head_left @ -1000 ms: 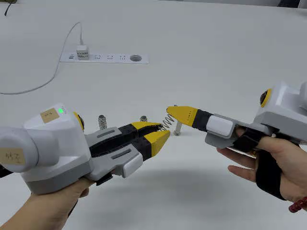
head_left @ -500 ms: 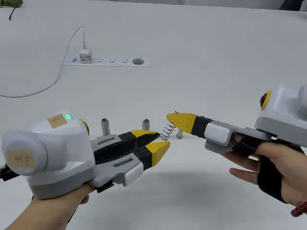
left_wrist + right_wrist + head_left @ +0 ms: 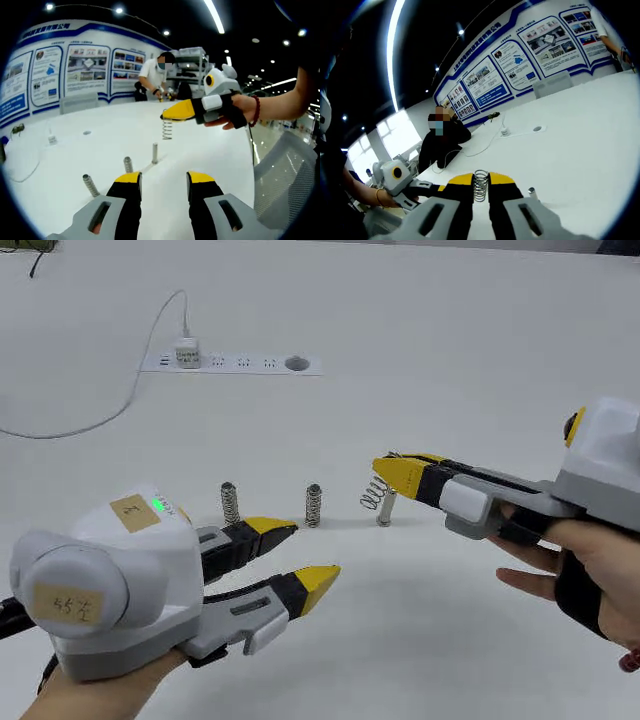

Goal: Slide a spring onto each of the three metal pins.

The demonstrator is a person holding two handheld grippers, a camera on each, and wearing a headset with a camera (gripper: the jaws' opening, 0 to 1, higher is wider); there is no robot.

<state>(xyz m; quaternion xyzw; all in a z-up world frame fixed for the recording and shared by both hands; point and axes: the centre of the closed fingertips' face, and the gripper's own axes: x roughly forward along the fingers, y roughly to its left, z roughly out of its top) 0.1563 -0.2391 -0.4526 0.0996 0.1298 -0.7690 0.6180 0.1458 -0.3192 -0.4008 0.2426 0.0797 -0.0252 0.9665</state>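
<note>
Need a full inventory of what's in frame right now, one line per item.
left pin, middle pin: 2, grey metal, upright on the table, each with a spring on it
bare pin: 1, grey, right end of the row
held spring: 1, grey, at the right gripper's tips, by the bare pin's top, not on it
power strip: 1, white, far side of the table
charger: 1, white, plugged into the strip, cable trailing left
table: 1, white
person in white, person in black: 2, background
left gripper: grey, yellow tips, open
right gripper: same colours, shut
left hand, right hand: 2, holding the grippers
</note>
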